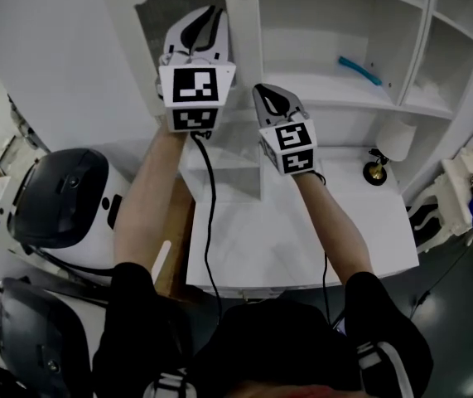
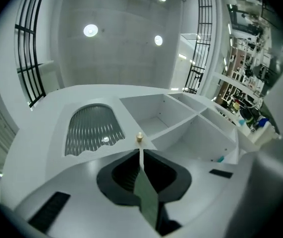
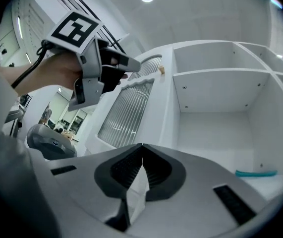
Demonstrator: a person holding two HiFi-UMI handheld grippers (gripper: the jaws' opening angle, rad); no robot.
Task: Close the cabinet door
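The left tool [image 2: 141, 155] is drawn in on a thin white strip just below the small knob [image 2: 139, 137]. I take this strip for the free edge of the cabinet door [image 2: 89, 128], so the tool is pinching the door there. The door itself (the one with the ribbed pane) stands ajar, with its free edge turned out from the cabinet [image 1: 402, 56] toward the person. The right tool [image 1: 271, 102] is pressed together with nothing in it. It hangs over the desk [image 1: 302, 239], just beside that free edge and in front of the open shelves.

The step in hand, as I judge it, is to swing the door home. The left hand should follow the arc of the door and not push in a straight line, otherwise the thin edge may slip out or twist between the pads. A slow and even motion is better than a shove, because a light door can bounce back. Before the edge meets the frame, the grip should let go, or one jaw could be caught behind the door. The last part is safer as a push on the door's face near the knob. The right tool should keep out of the sweep.
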